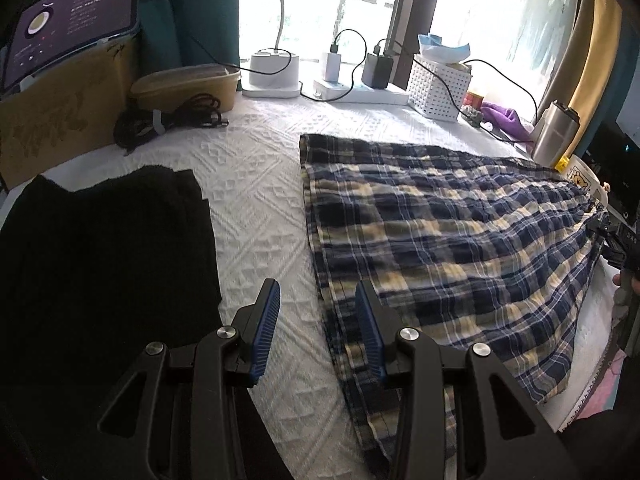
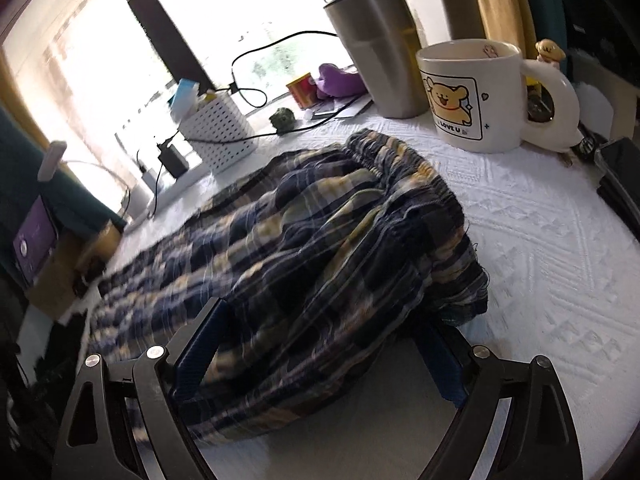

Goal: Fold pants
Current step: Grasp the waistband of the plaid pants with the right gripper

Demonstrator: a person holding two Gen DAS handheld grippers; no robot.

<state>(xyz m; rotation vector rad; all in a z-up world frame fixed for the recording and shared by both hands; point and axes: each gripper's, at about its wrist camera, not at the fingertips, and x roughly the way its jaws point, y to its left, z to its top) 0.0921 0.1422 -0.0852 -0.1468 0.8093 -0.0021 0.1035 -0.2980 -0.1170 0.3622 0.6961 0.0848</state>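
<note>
Plaid pants [image 1: 448,232] lie spread on a white quilted bedcover [image 1: 256,184] below a bright window, with a folded black garment [image 1: 108,248] well apart to their left. The left gripper [image 1: 318,328] hovers over the near left edge of the pants, its jaws partly apart with nothing between them, one blue pad above bare cover and the other above the hem. The right gripper [image 2: 320,352] sits at the waistband end, its jaws wide and the fabric bunched up between them; the pads do not appear to press on the cloth. The pants look thin, soft and light, a woven cotton likely to drape, crease and slide over the textured cover rather than hold a shape, so a fold will probably call for pinching at firmer spots: the gathered elastic waistband [image 2: 404,164] on one side and the hem or side seam on the other. A cartoon mug [image 2: 472,96] and a steel tumbler [image 2: 380,44] stand just beyond the waistband, close enough to be at risk from a swinging leg. The right wrist view is smeared by motion blur, the window is blown out, and the lower corner of the pants is cut off behind the left gripper's body.
</note>
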